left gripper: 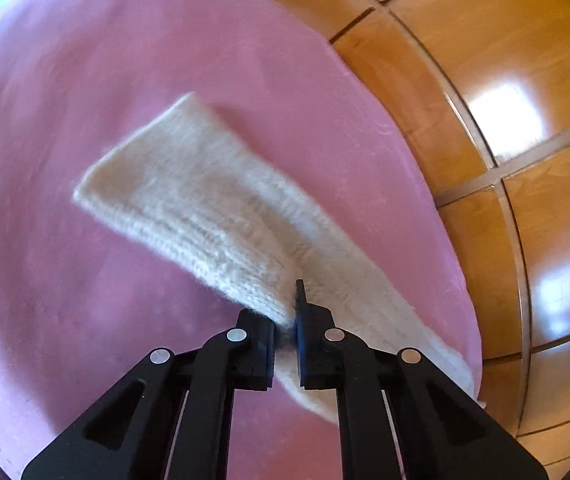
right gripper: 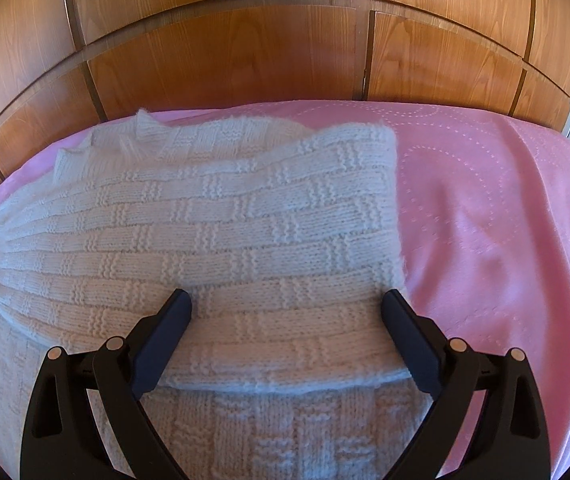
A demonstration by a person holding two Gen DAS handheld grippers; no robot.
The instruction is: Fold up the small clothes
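A white knitted garment (right gripper: 213, 240) lies on a pink bedspread (right gripper: 485, 220), with one part folded over the rest. My right gripper (right gripper: 287, 300) is open just above the folded layer, its fingers apart and holding nothing. In the left wrist view the same white knit (left gripper: 205, 204) hangs lifted and blurred above the pink bedspread (left gripper: 65, 100). My left gripper (left gripper: 285, 320) is shut on a bunched part of the knit and holds it up.
A glossy wooden wardrobe (right gripper: 245, 40) stands close behind the bed's far edge. It also shows on the right in the left wrist view (left gripper: 505, 80). Bare pink bedspread lies to the right of the garment.
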